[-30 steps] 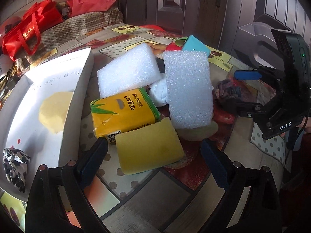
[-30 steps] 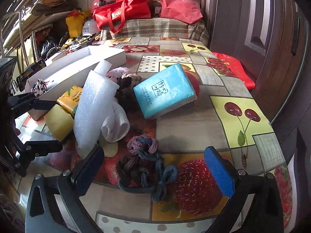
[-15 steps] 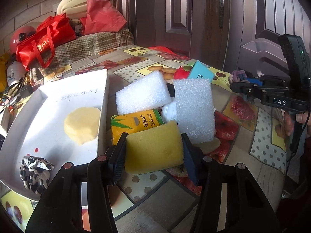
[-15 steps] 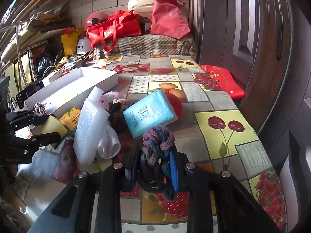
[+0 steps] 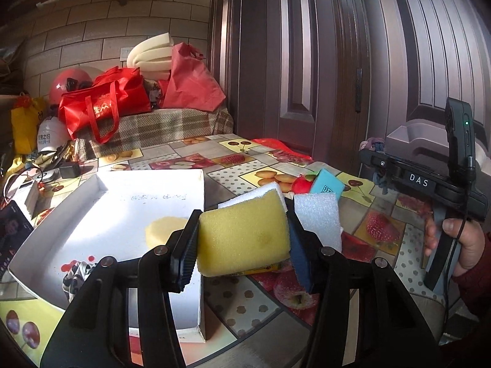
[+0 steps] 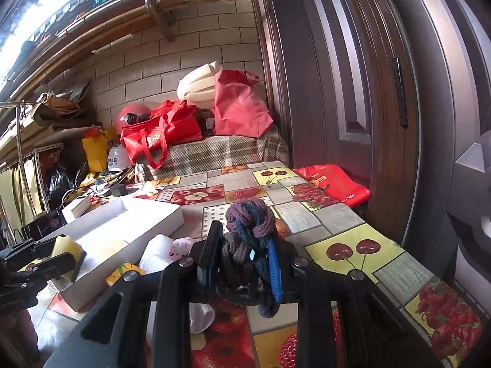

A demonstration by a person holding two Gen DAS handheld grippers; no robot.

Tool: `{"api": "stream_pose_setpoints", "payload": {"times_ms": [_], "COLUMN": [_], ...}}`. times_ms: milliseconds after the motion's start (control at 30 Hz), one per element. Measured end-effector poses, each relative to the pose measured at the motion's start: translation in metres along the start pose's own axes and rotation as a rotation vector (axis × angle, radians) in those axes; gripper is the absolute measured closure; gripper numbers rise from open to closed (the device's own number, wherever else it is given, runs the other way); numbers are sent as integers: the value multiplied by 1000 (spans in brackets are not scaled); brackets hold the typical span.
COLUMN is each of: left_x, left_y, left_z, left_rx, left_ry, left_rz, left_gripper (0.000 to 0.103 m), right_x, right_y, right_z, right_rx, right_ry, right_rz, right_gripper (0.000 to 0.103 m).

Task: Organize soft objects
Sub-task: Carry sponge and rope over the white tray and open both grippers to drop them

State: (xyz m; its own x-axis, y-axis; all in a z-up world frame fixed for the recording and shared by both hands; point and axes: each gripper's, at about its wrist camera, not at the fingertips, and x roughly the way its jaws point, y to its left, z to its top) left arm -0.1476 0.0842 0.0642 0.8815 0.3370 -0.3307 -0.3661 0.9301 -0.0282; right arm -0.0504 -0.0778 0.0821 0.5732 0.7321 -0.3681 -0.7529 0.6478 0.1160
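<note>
My left gripper [image 5: 242, 239] is shut on a yellow sponge [image 5: 242, 233], lifted off the table beside the white box [image 5: 129, 214]. Inside that box lie a round yellow sponge [image 5: 161, 230] and a black-and-white cloth [image 5: 75, 276]. My right gripper [image 6: 245, 251] is shut on a knotted rope toy [image 6: 248, 224] of purple, blue and brown cord, raised above the fruit-patterned tablecloth [image 6: 353, 224]. From the left wrist view, the right gripper [image 5: 373, 156] shows at the right, held by a hand [image 5: 466, 242]. From the right wrist view, the left gripper [image 6: 58, 253] with the sponge shows at the left.
White foam blocks [image 5: 317, 217], a blue tissue pack [image 5: 326, 184] and a yellow tissue pack [image 6: 122, 273] lie in a pile right of the box. Red bags [image 5: 104, 104] and clutter stand at the table's far end. A dark wooden door [image 5: 322, 61] runs along the right.
Both grippers went from open to shut, the left on the yellow sponge, the right on the rope toy. Both have since lifted their loads off the table and tilted up.
</note>
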Motion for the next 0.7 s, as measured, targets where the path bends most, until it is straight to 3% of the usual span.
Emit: {"api": "stream_pose_setpoints", "payload": {"times_ms": [267, 700], "left_x": [-5, -17], "left_y": [13, 72], "left_z": [-2, -7], "left_rx": [41, -28], "left_ry": [-36, -66], "left_rz": [73, 222], "left_gripper": [51, 50], "right_x": [1, 11], "right_y": [19, 65], "right_z": [-4, -8], "right_rx": [-24, -97], "right_ry": [5, 18], "right_rz": [42, 161], "right_gripper": [76, 76]}}
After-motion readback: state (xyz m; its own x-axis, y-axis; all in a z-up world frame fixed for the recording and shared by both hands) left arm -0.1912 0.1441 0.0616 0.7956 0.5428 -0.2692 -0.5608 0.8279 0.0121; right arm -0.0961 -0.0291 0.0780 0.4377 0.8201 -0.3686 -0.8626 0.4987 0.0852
